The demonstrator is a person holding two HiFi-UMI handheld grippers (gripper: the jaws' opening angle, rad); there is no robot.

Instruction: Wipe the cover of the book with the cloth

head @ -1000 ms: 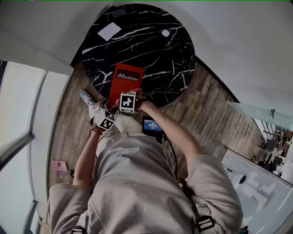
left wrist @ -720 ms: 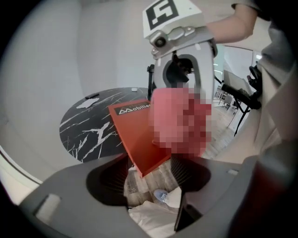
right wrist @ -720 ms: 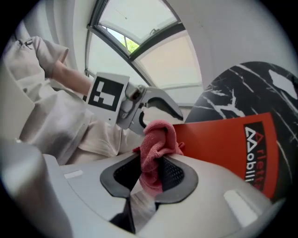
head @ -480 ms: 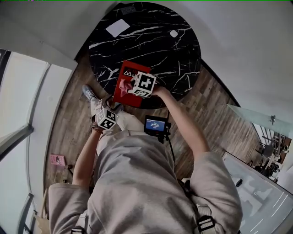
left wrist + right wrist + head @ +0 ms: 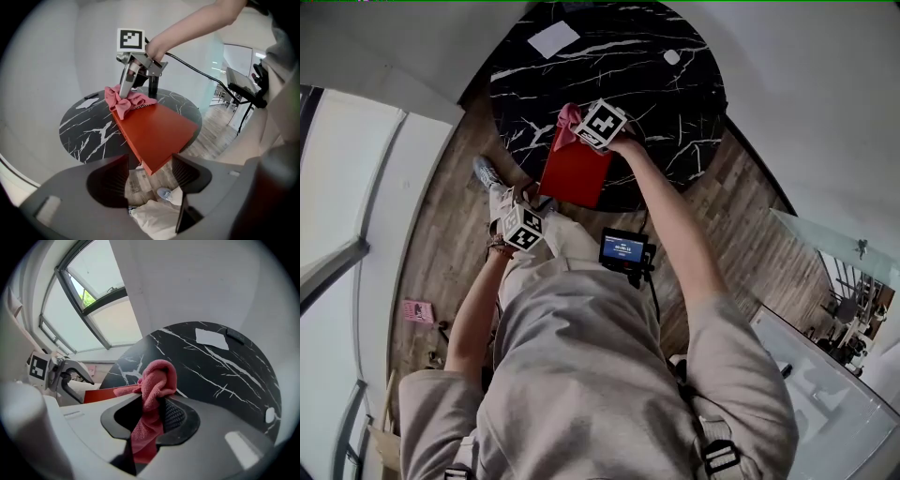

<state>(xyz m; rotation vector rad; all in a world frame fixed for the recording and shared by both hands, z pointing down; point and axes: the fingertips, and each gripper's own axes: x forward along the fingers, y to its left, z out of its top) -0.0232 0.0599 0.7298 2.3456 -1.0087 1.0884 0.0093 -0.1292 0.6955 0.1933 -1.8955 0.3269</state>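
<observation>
A red book point(image 5: 577, 173) lies on the round black marble table point(image 5: 675, 103), its near corner overhanging the edge. My right gripper point(image 5: 581, 131) is shut on a pink cloth point(image 5: 568, 117) and presses it onto the book's far end. In the left gripper view the cloth point(image 5: 124, 103) bunches under the right gripper point(image 5: 124, 96) on the book point(image 5: 157, 129). My left gripper point(image 5: 150, 160) stands open at the book's near corner, which points into the gap between the jaws. The right gripper view shows the cloth point(image 5: 157, 380) clamped in that gripper point(image 5: 152, 401).
A white sheet point(image 5: 553, 39) and a small white item point(image 5: 672, 57) lie at the table's far side. A small monitor point(image 5: 624, 249) hangs at the person's front. The floor is wood, with a pink item point(image 5: 417, 311) on it. A glass surface point(image 5: 825, 234) stands at right.
My right gripper has carried the cloth along the cover from the book's near end to its far end. The left gripper has stayed by the near corner.
</observation>
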